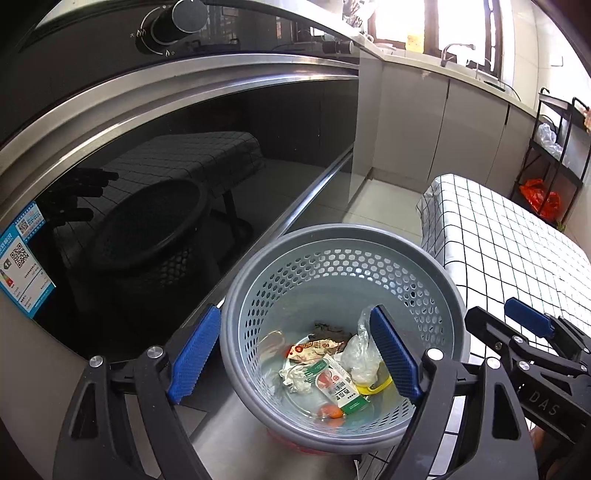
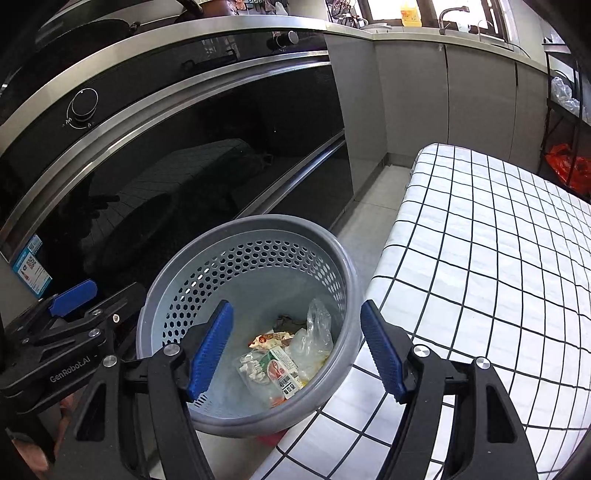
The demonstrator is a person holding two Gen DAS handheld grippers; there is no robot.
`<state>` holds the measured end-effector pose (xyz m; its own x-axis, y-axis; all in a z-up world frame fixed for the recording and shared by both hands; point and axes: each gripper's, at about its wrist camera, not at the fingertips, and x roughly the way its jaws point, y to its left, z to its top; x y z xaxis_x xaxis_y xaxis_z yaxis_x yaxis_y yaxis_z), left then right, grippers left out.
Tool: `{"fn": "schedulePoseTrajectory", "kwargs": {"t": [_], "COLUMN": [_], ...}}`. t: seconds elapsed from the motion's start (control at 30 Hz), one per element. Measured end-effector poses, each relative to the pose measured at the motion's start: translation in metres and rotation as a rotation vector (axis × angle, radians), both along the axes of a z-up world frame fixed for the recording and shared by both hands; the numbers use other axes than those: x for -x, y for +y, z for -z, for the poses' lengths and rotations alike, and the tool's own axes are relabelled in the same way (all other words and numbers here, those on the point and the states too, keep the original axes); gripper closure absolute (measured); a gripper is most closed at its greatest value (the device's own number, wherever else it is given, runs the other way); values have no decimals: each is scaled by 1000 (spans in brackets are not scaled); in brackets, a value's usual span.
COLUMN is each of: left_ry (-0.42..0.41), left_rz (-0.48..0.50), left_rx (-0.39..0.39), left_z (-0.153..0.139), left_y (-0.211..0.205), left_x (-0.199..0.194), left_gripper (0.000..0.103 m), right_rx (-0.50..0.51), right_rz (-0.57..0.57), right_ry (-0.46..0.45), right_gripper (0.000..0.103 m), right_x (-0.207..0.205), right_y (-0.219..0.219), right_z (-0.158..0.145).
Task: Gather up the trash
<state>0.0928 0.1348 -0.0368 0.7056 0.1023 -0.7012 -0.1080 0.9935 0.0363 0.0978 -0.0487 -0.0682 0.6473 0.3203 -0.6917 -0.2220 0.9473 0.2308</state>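
Observation:
A grey perforated trash basket (image 1: 332,258) stands on the floor between the oven front and the table; it also shows in the right wrist view (image 2: 251,229). Inside lie wrappers (image 1: 314,349), a green-and-white carton (image 1: 341,387), a clear plastic bag (image 1: 360,356) and a small orange piece (image 1: 330,411). The same trash shows in the right wrist view (image 2: 284,365). My left gripper (image 1: 295,356) is open and empty, hovering over the basket's left rim. My right gripper (image 2: 297,350) is open and empty, straddling the basket's right rim. Each gripper shows in the other's view.
A black glass oven front (image 1: 184,177) with steel trim and knobs (image 1: 177,22) stands on the left. A table with a white checked cloth (image 2: 498,266) is on the right. Grey cabinets (image 1: 424,122) and a black shelf rack (image 1: 554,155) with an orange bag stand behind.

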Motion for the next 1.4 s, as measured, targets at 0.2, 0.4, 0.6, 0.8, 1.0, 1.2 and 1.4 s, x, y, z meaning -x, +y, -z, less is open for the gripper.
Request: {"fn": "schedulePoseTrajectory", "kwargs": {"t": [0.2,0.4,0.6,0.8,1.0,1.2,1.4], "left_ry": [-10,-17,-20,-24,-26,-34,-28], "left_rz": [-4,-10,-12,-16,-19,-27,-35], "left_rx": [-11,-11,-9,-8,-12,-27,-30], "left_z": [-2,-3,-3,-3,-3,-4,-4], "left_y": [0,2,4,5,6,5,7], "left_x": [3,5,5,3,4,6,6], "left_gripper": [21,19,16,11,10,7,7], "right_rx": [13,38,65,81,80,79,80], "right_rz": [11,15,16,22,36,49,53], "right_ry": [-8,-20,-33,-41,-41,-47,-51], "right_gripper": [35,35,34,34,34,34,33], "right_x": [5,10,12,13,13,15,15], "right_y": [-3,-3,0,2,3,4,4], "right_z": [-1,-2,-2,-2,-3,-4,-5]}}
